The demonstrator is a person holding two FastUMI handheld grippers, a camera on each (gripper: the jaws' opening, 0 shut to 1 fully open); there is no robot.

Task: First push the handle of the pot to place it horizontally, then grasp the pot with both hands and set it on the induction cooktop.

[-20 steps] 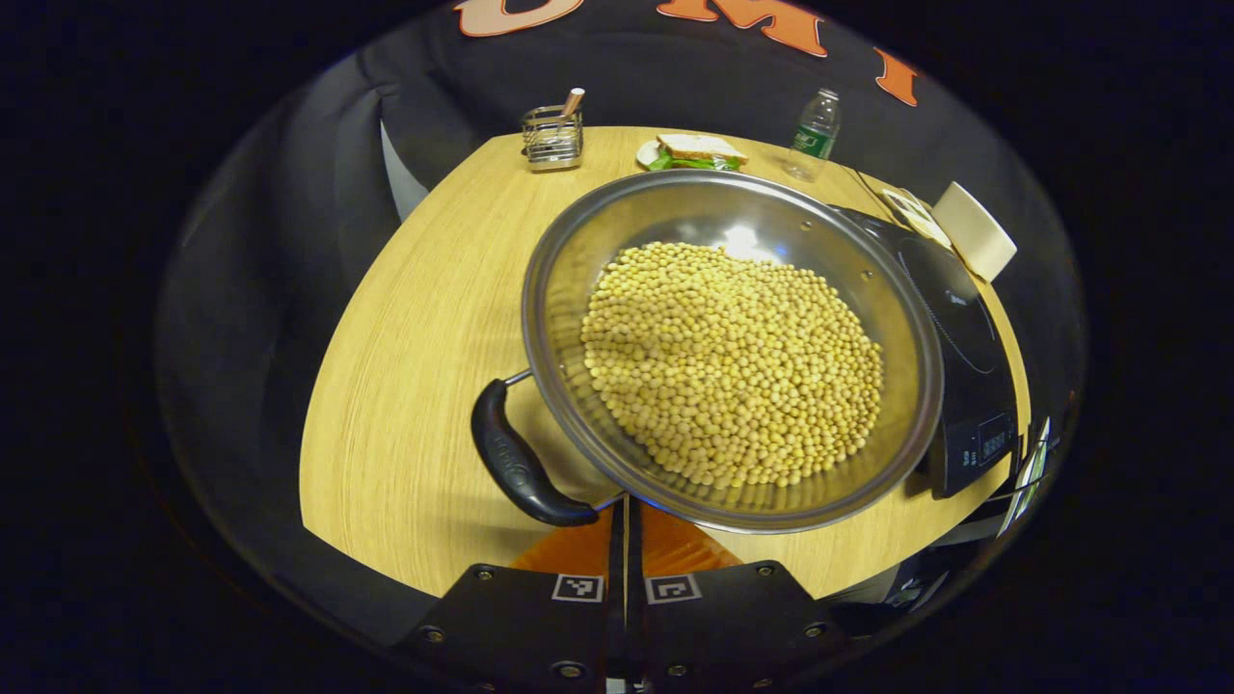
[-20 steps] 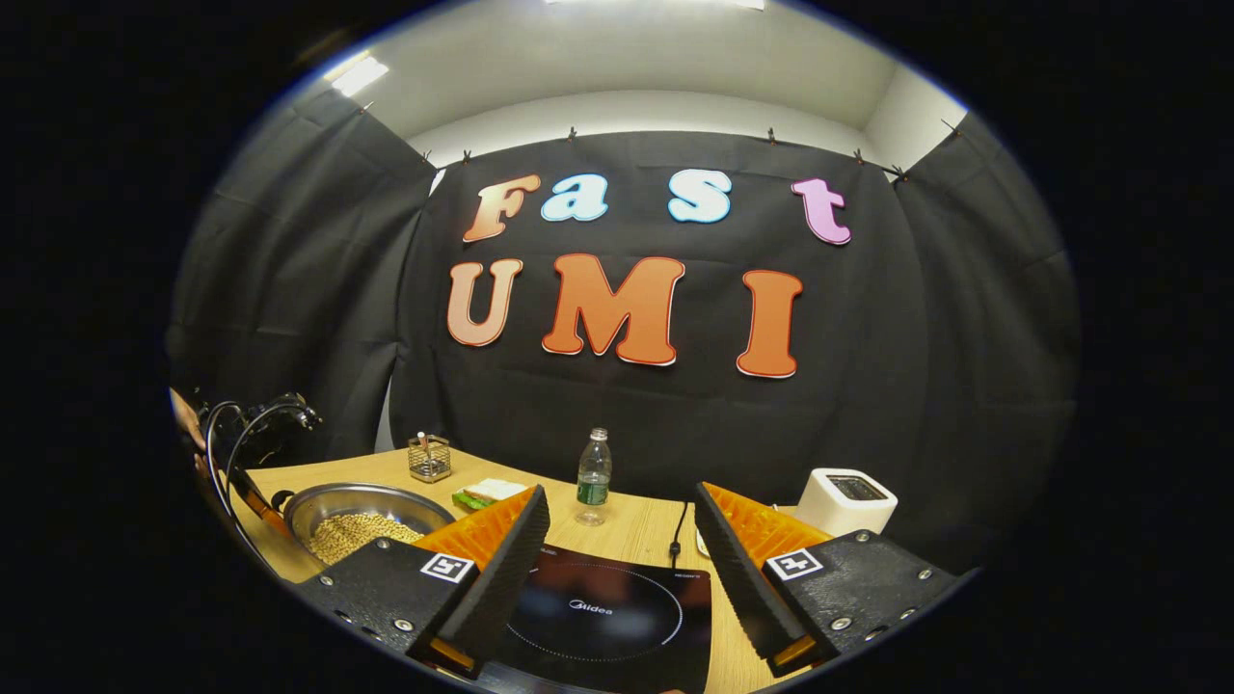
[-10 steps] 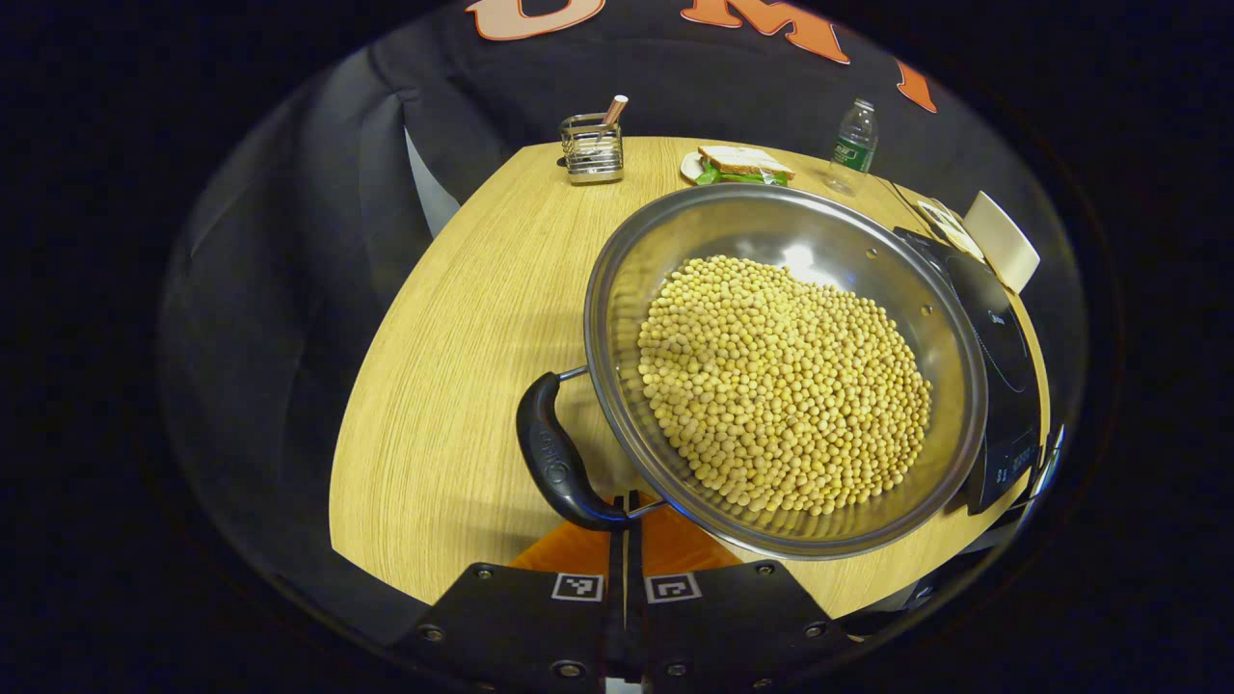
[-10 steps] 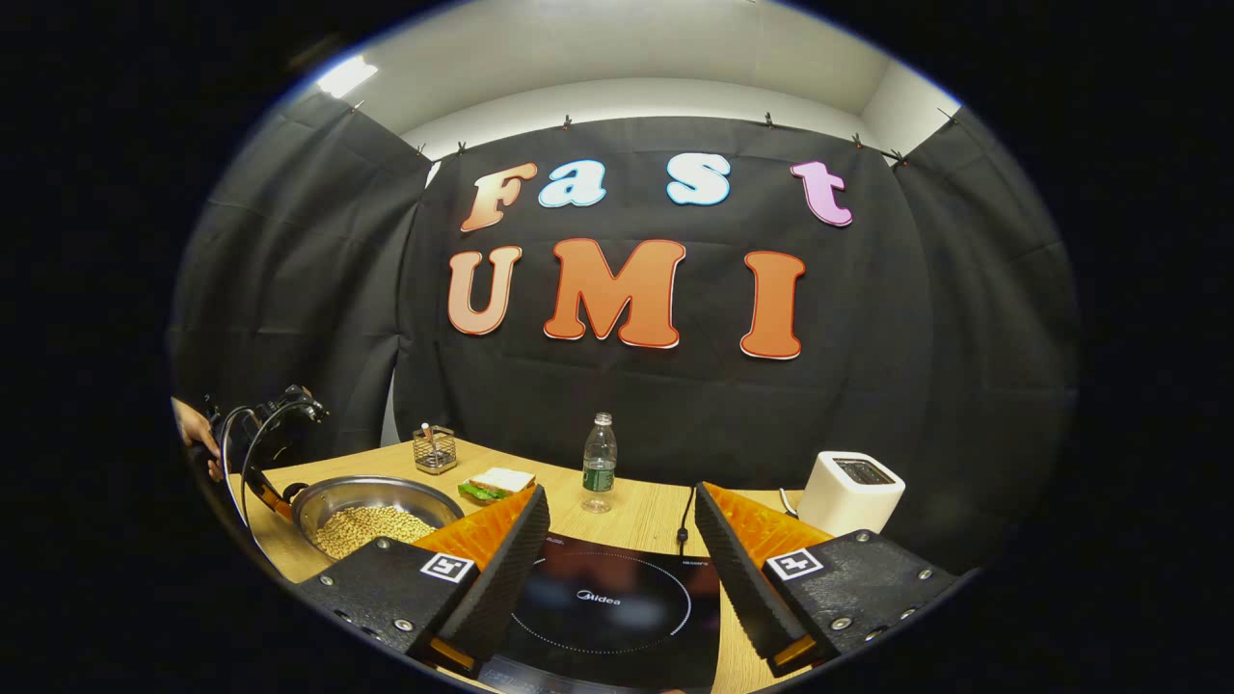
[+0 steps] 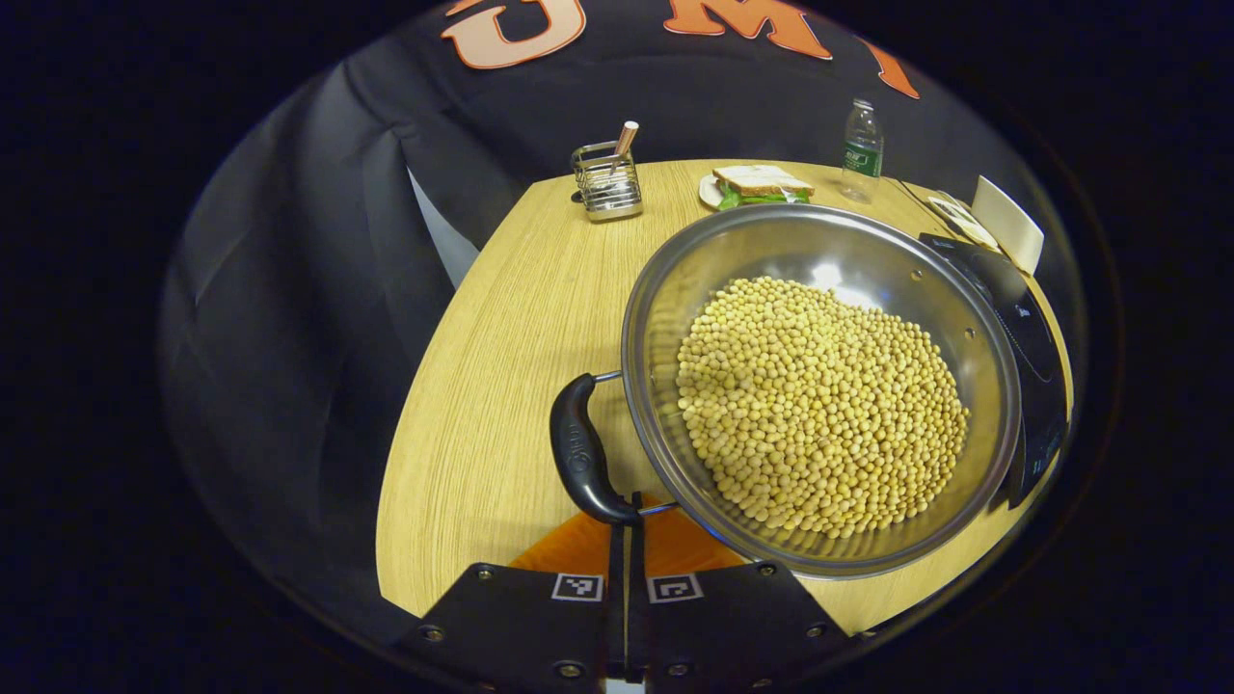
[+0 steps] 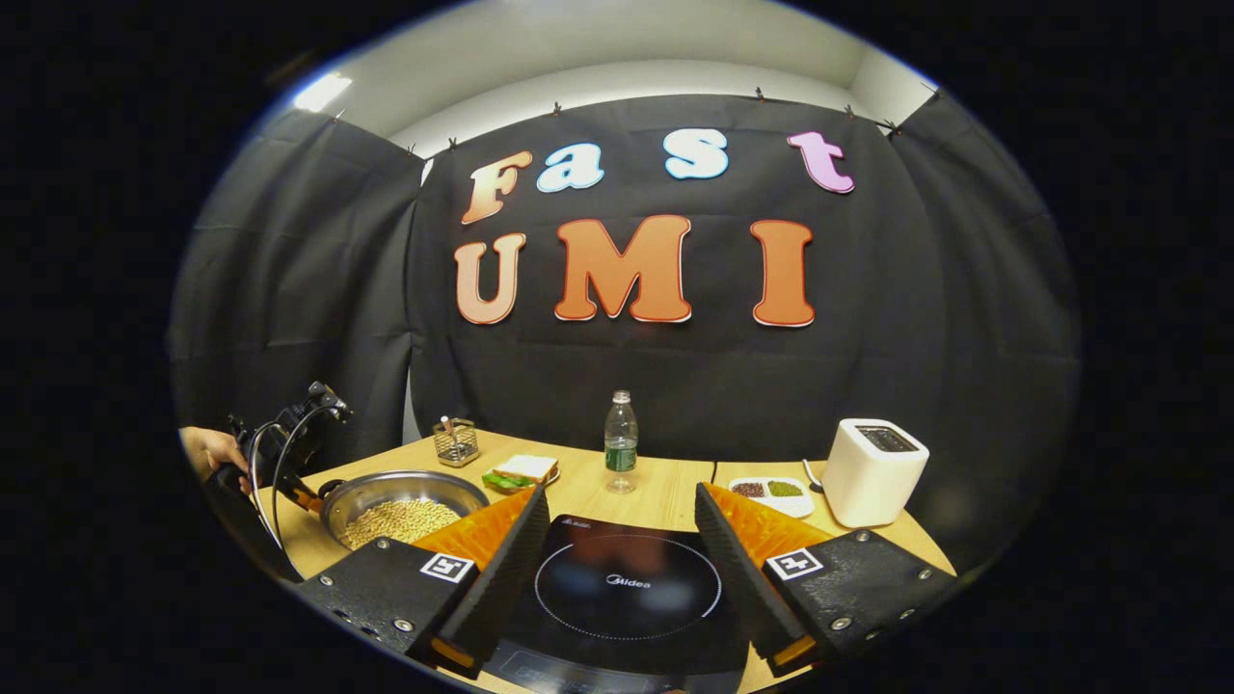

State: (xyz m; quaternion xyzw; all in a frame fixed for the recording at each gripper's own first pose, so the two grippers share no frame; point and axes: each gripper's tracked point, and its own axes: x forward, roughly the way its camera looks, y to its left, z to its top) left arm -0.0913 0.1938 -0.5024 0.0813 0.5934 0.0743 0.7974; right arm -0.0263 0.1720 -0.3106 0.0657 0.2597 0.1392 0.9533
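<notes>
Left hand-held gripper [image 5: 627,540]: jaws pressed together w/ nothing between them, tips right at the near end of the pot handle [image 5: 581,453], touching or nearly so; can't tell which. Handle is a dark curved loop on the pot's left side, fixed by two thin metal rods. Pot [image 5: 819,386] is a wide, shallow steel pan, sitting on the worktop [image 5: 482,386] just ahead & right of the tips, holding a heap of yellow beans [image 5: 819,405]. Pot's far-right rim is just beside the induction cooktop [image 5: 1032,357], a dark flat slab at the worktop's right edge; pot isn't on it.

Farther back in left gripper view: wire holder [image 5: 605,181] w/ a stick in it, sandwich on a small plate [image 5: 760,184], water bottle [image 5: 861,143], white toaster [image 5: 1007,234] at far right.

Right hand-held gripper [image 6: 622,564]: jaws spread wide, nothing in them, hanging above the cooktop [image 6: 627,588], whose round marked zone shows between the fingers. In right gripper view the pot [image 6: 400,496] is to the left of the cooktop, beans inside, w/ the left hand-held gripper [image 6: 307,496] at its far-left side, held by a hand [image 6: 217,451], cables looping over it. Behind: wire holder [image 6: 455,441], sandwich [image 6: 523,471], bottle [image 6: 620,453] upright near centre, small divided dish [image 6: 769,492] w/ dark & green contents, toaster [image 6: 872,470] just right of it.
</notes>
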